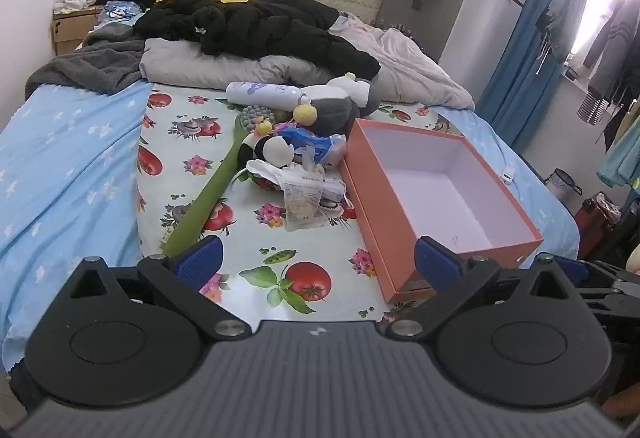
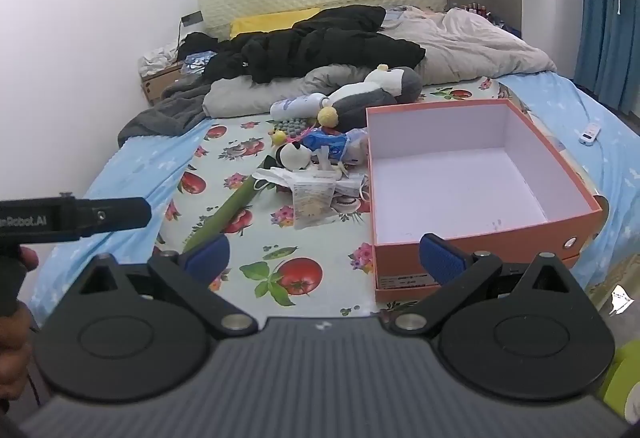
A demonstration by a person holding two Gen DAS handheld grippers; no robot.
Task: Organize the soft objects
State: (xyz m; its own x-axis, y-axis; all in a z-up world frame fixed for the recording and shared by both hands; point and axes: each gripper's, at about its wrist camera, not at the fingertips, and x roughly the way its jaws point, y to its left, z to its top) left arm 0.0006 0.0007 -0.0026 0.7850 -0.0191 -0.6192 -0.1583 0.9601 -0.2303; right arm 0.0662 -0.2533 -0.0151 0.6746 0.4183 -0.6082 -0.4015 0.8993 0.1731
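Note:
A heap of small things lies mid-bed on the fruit-print sheet [image 1: 256,258]: a grey and white plush penguin [image 1: 340,100] [image 2: 372,92], a small black and white plush [image 1: 272,150] [image 2: 294,156], a yellow pom-pom [image 1: 305,113], a white bottle [image 1: 264,93], a blue packet [image 1: 308,144], a clear bag [image 1: 304,202] and a long green massage stick [image 1: 208,194] [image 2: 232,208]. To its right stands an empty orange box [image 1: 440,198] [image 2: 472,178]. My left gripper [image 1: 318,264] and right gripper [image 2: 324,258] hover open near the bed's front edge, nothing between the blue pads.
A black jacket [image 1: 264,26], grey blankets [image 1: 92,66] and a beige duvet [image 1: 408,66] cover the head of the bed. A white remote [image 2: 590,133] lies on the blue sheet at right. Clothes hang by the blue curtain [image 1: 516,66]. A hand [image 2: 16,322] holds the left tool [image 2: 72,218].

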